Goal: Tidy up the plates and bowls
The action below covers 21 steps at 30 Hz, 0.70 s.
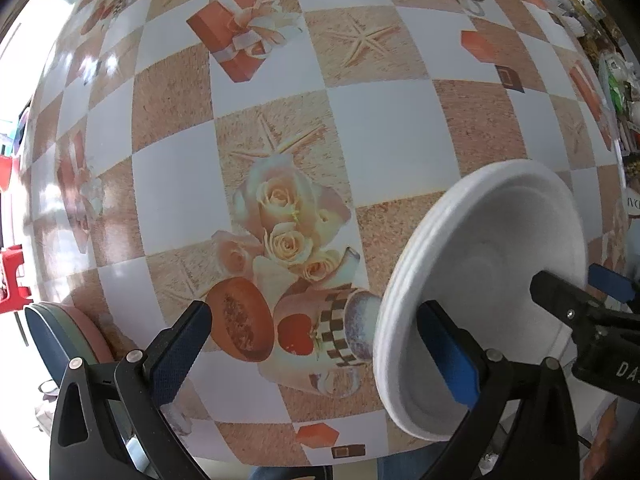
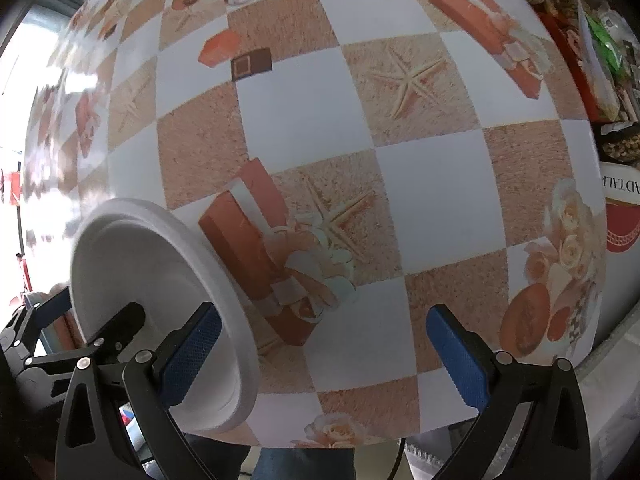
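White plates [image 1: 480, 264] stacked, tilted on edge over table [image 1: 180, 200]. Left gripper [image 1: 316, 344] spread apart beside stack; right gripper [image 2: 324, 348] likewise apart, unloaded.

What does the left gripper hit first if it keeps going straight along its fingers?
Probably just the checkered printed tablecloth. The left gripper is open, with nothing standing between its fingers; the stack of white foam plates sits off to its right. Depth is unclear.
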Available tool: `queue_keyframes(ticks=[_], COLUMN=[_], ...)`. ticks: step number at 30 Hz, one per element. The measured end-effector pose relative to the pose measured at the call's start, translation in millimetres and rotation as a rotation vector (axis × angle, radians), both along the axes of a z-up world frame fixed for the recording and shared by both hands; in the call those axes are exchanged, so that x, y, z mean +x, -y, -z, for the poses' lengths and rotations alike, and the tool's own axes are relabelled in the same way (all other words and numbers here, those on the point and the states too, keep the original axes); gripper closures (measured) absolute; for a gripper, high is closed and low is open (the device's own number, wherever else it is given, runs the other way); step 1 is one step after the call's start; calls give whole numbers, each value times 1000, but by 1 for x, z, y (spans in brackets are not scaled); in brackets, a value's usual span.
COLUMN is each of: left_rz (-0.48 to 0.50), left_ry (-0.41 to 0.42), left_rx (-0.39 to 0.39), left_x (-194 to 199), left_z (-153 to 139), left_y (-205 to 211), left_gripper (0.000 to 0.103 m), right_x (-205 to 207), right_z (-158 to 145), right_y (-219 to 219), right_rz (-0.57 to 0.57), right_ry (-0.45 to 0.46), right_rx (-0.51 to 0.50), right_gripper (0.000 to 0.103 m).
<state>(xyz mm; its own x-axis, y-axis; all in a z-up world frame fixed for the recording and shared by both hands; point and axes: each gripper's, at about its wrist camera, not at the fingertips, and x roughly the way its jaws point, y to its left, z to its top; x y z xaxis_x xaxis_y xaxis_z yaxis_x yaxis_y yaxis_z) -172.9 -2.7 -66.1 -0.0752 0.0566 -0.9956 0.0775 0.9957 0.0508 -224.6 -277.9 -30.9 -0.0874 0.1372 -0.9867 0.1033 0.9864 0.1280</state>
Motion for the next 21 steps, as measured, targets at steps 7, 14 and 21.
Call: queue_keyframes(ticks=[7,14,21], left_rz=[-2,-29,-35], left_ry=[-8,-35,-4], left_rx=[-22,-78,-85], left_x=[4,9,3], left_z=[15,31,35], left_y=[0,-5,-10], left_gripper=[0,0,0], right_x=[5,10,2], right_z=[13,17,10], right_y=[-5,-4,-1], right_rz=[-14,-22,-20], right_ry=[-18,-18,5], right_rx=[0,-1,-2], right_gripper=[0,0,0])
